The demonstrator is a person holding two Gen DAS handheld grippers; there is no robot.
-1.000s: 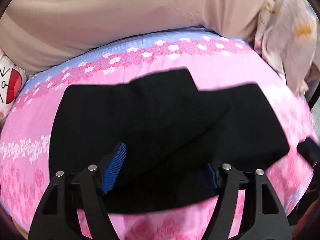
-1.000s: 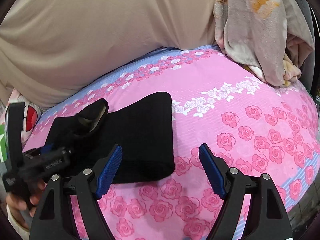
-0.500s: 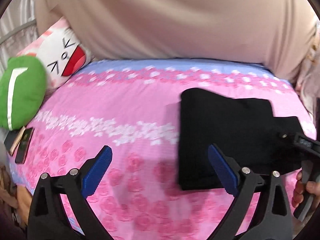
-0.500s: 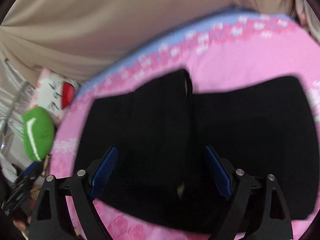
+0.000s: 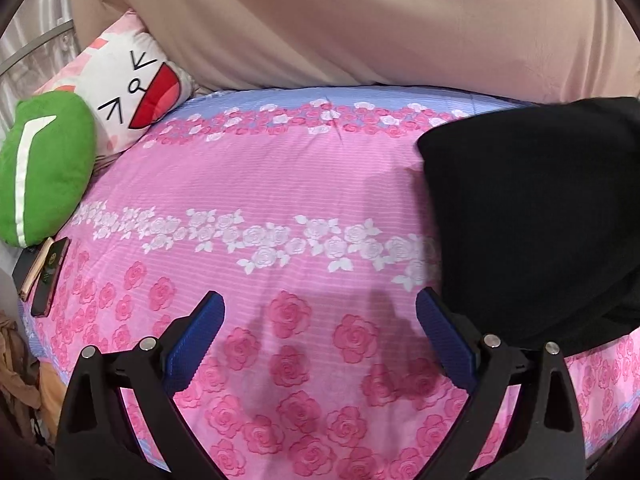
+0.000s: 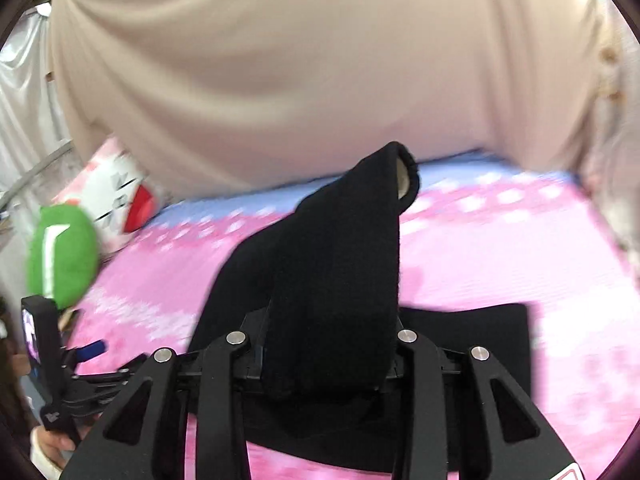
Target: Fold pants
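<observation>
The black pants point(image 5: 536, 216) lie on a pink rose-print bed sheet point(image 5: 256, 208), at the right of the left wrist view. My left gripper point(image 5: 320, 340) is open and empty, over bare sheet just left of the pants. In the right wrist view my right gripper point(image 6: 328, 356) is shut on a thick fold of the black pants point(image 6: 336, 272) and holds it lifted; the fold drapes over the jaws and hides the pads. The rest of the pants lies flat below point(image 6: 480, 340). The left gripper point(image 6: 72, 376) shows at the lower left there.
A green cushion point(image 5: 40, 168) and a white cartoon-face pillow point(image 5: 132, 76) sit at the bed's left. A phone and a small book point(image 5: 44, 276) lie near the left edge. Beige fabric point(image 5: 360, 20) hangs behind the bed.
My left gripper let go and swung left off the pants onto bare sheet. My right gripper moved over the pants, closed on a fold and lifted it.
</observation>
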